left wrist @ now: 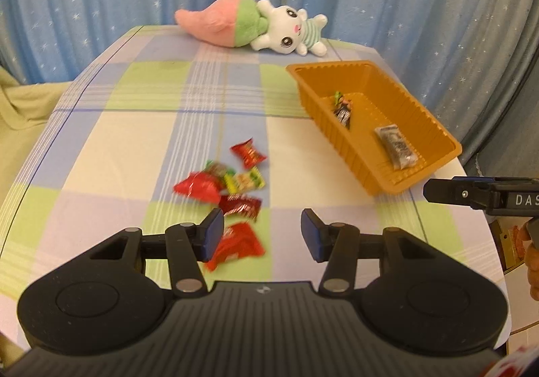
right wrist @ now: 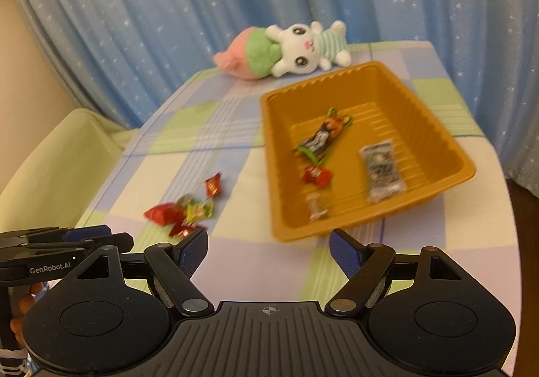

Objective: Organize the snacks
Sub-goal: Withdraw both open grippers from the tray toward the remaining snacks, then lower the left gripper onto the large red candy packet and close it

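Observation:
Several loose snack packets lie in a pile on the checked tablecloth, mostly red with one yellow-green. My left gripper hovers open just over the near end of the pile. A red packet lies on the cloth beside its left pad, not gripped. The orange tray stands to the right. It holds a dark packet, a silver packet, a red candy and a small clear candy. My right gripper is open and empty just in front of the tray's near edge.
A plush rabbit with a pink and green carrot lies at the table's far edge. Blue starred curtains hang behind. A pale green cloth sits off the left side. The table's right edge is close behind the tray.

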Motion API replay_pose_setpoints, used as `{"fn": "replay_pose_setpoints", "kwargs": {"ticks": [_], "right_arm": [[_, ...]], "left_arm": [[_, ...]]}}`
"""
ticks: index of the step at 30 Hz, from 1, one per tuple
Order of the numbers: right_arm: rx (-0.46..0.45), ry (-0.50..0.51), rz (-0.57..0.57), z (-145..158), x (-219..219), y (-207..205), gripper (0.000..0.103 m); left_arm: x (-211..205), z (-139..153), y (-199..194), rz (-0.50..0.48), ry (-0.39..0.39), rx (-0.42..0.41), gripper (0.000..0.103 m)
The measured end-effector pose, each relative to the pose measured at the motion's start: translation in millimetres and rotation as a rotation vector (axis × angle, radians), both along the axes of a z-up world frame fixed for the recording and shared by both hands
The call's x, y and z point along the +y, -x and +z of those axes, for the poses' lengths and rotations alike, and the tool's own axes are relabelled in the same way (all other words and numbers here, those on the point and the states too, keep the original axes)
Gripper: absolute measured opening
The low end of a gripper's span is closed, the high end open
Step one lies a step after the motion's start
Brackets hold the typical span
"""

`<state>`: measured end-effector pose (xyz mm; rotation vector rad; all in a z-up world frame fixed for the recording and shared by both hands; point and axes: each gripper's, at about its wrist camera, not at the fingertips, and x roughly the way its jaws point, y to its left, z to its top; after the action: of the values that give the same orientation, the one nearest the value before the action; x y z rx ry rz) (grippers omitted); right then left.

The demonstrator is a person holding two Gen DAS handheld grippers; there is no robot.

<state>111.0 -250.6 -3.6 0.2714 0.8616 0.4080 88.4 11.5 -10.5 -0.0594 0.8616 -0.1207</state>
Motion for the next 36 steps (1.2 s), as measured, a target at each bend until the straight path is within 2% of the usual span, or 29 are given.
{"fn": "replay_pose_setpoints", "kwargs": {"ticks": [11,20,29,36], "right_arm": [[0.036,0.013,0.095,-13,40,18,0.079],[0.049,0.029,0.147,-22,70,16,0.079],[0.077,0.047,0.141,-32,87,10,0.079],[0.101,0.052,0.094,-36,87,10,0.079]], "left_arm": [[30,-9,29,0.049,-0.006,0.024,0.047],[50,-13,36,0.067,-0.007,0.033,0.047],[54,-25,31,-0.004,-0.028,0.042,0.047],[50,-39,14,-0.076,-0.047,0.061,0.047]]}}
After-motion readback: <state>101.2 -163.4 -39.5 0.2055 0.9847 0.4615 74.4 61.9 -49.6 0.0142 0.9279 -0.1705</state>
